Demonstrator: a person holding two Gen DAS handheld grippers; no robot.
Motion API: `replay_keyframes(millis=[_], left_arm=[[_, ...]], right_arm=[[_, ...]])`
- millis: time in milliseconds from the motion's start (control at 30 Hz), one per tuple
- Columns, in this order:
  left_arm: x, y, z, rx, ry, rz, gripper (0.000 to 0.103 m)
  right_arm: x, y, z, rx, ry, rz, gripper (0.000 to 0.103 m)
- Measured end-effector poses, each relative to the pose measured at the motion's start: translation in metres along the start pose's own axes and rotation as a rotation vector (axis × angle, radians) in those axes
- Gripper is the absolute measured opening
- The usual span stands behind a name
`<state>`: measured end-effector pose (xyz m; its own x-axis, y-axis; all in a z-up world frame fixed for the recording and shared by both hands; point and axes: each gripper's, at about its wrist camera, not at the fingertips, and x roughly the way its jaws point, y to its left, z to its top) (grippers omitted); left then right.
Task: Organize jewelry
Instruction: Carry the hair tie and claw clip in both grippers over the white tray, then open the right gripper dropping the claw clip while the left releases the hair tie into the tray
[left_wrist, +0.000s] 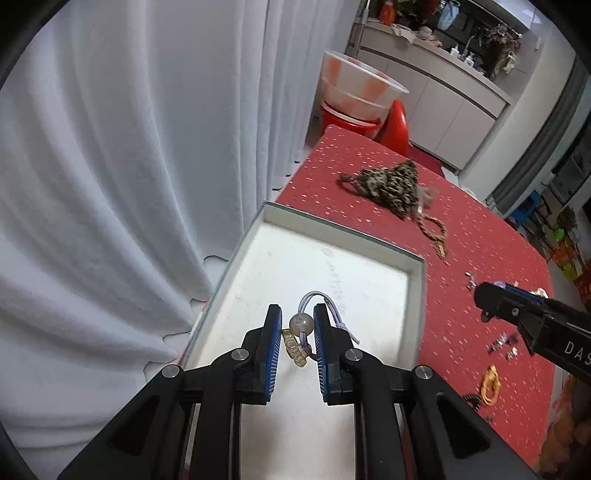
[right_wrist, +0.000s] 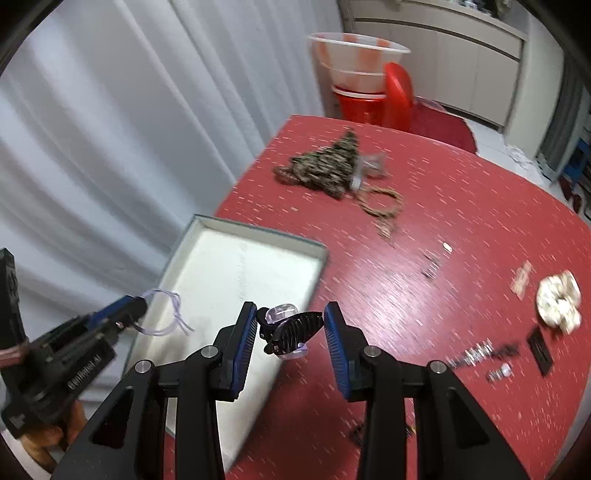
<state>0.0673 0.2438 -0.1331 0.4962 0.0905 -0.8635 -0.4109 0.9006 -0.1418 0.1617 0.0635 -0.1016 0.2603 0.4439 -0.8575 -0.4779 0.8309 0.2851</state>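
Red tabletop (right_wrist: 424, 295), white curtain behind. White tray (left_wrist: 415, 295) at lower centre holds nothing yet. Left gripper (left_wrist: 297, 325) clamps narrow on a beaded cord charm (left_wrist: 301, 325); right gripper (right_wrist: 290, 325) pinches a black hair clip (right_wrist: 295, 326). Scrunchie (right_wrist: 559, 301), small clips (right_wrist: 476, 354) and a leopard-print pouch (right_wrist: 325, 166) remain loose at right; sorting seems barely begun.

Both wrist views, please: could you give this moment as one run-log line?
left gripper: shut on beaded cord charm over white tray | right gripper: shut on black hair clip
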Motion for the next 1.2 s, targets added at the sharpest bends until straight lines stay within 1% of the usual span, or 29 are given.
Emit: replay_keyframes(millis=[167, 300, 500, 633, 733, 800, 900, 1033, 1067, 1133, 1200], left_arm=[[0.030, 0.006, 0.010, -0.012, 0.015, 0.010, 0.019], [0.057, 0.007, 0.015, -0.005, 0.027, 0.030, 0.019], [0.082, 0.007, 0.017, 0.015, 0.036, 0.048, 0.019], [0.092, 0.009, 0.014, 0.004, 0.047, 0.056, 0.019], [0.097, 0.012, 0.009, -0.008, 0.065, 0.041, 0.019], [0.100, 0.012, 0.005, -0.002, 0.079, 0.059, 0.019], [0.103, 0.012, 0.002, 0.009, 0.090, 0.075, 0.020], [0.103, 0.008, 0.002, 0.034, 0.093, 0.088, 0.020], [0.103, 0.008, 0.002, 0.035, 0.098, 0.091, 0.020], [0.102, 0.008, 0.002, 0.036, 0.097, 0.096, 0.020], [0.100, 0.007, 0.001, 0.040, 0.093, 0.101, 0.020]], right_arm=[[0.031, 0.023, 0.014, -0.035, 0.034, 0.030, 0.041], [0.058, 0.030, 0.018, -0.045, 0.067, 0.022, 0.040], [0.092, 0.020, 0.020, -0.004, 0.111, 0.001, 0.040], [0.112, 0.013, 0.017, 0.009, 0.140, -0.024, 0.040], [0.121, 0.010, 0.014, 0.019, 0.155, -0.030, 0.041], [0.126, 0.008, 0.010, 0.027, 0.169, -0.031, 0.041], [0.127, 0.010, 0.009, 0.013, 0.161, -0.044, 0.041], [0.128, 0.012, 0.009, 0.022, 0.173, -0.030, 0.041], [0.128, 0.012, 0.009, 0.029, 0.180, -0.023, 0.042], [0.126, 0.012, 0.009, 0.038, 0.178, -0.014, 0.047], [0.119, 0.012, 0.009, 0.043, 0.164, -0.002, 0.057]])
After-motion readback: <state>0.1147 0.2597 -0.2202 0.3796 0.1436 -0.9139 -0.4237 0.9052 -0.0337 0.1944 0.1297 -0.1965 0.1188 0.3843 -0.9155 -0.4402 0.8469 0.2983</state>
